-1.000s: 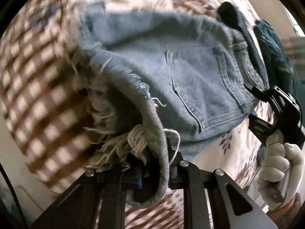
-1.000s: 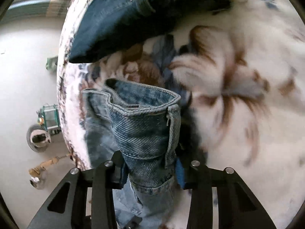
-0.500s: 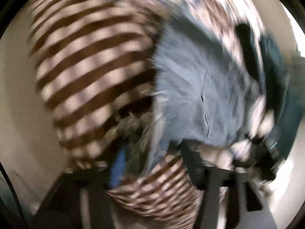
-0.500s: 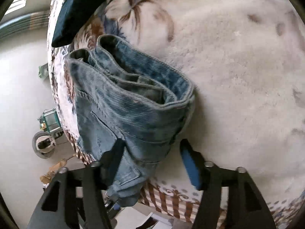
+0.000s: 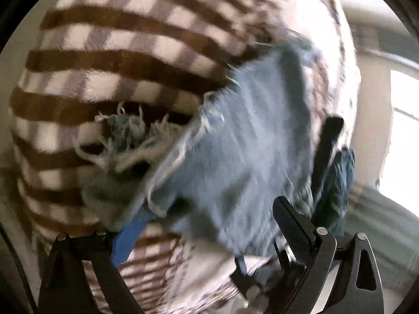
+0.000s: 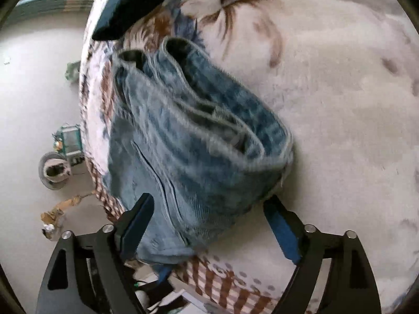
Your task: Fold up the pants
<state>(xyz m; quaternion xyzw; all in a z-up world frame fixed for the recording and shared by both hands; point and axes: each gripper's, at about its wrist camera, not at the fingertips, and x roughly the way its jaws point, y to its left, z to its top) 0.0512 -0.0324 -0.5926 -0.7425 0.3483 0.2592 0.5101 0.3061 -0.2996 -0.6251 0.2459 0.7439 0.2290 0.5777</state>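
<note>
The light blue jeans [image 6: 199, 141] lie folded in a thick bundle on the floral blanket [image 6: 340, 104], waistband layers facing up and right. My right gripper [image 6: 209, 225] is open, its blue-padded fingers spread on either side of the bundle's near end, holding nothing. In the left wrist view the same jeans [image 5: 248, 144] show their frayed hem [image 5: 131, 136] over the brown checked blanket [image 5: 117, 52]. My left gripper [image 5: 207, 230] is open, the denim lying between and in front of its fingers. The image is motion-blurred.
A dark blue garment [image 6: 136, 2] lies at the blanket's far edge; it also shows in the left wrist view [image 5: 337, 183]. The bed edge drops to a pale floor with a small machine [image 6: 65, 141] and scraps [image 6: 57, 214]. A bright window [image 5: 403, 136] is at right.
Both grippers have opened and let go of the jeans, which now rest folded on the blanket. Both have drawn back a little from the bundle.
</note>
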